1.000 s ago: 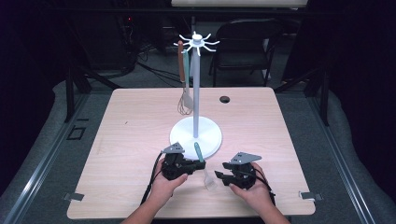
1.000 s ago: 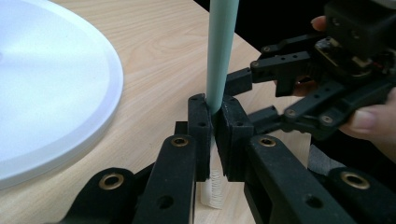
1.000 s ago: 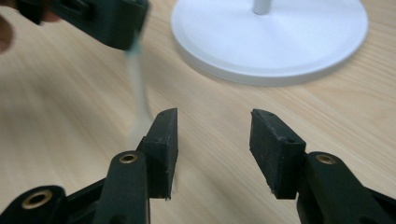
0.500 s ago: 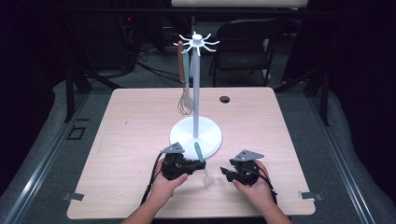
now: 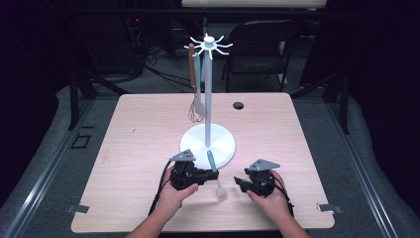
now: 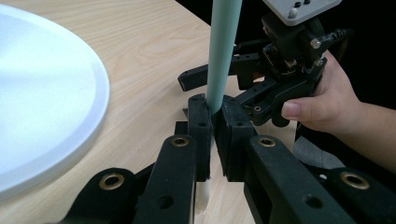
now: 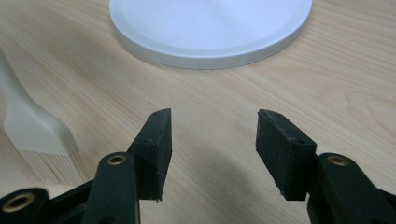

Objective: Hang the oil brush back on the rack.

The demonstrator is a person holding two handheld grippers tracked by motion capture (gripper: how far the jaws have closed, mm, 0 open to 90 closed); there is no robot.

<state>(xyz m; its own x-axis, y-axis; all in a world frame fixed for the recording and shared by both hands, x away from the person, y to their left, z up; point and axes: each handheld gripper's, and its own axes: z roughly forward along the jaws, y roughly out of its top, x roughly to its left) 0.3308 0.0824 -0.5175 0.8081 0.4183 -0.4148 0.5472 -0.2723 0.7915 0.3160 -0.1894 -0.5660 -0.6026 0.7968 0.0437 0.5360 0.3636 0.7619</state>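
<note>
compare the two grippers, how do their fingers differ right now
The left gripper is shut on the teal-handled brush; the right gripper has just been opening, nothing between its fingers. The left sits nearer the white stand base than the right. Both are black and hand-held.

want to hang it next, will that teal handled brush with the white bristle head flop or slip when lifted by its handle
The teal-handled brush with a white bristle head probably stays stiff: its handle looks straight and rigid in the shut left gripper. It seems light, being slim. The smooth round handle might swivel between the pads, and the soft-looking bristles may bend if pushed.
</note>
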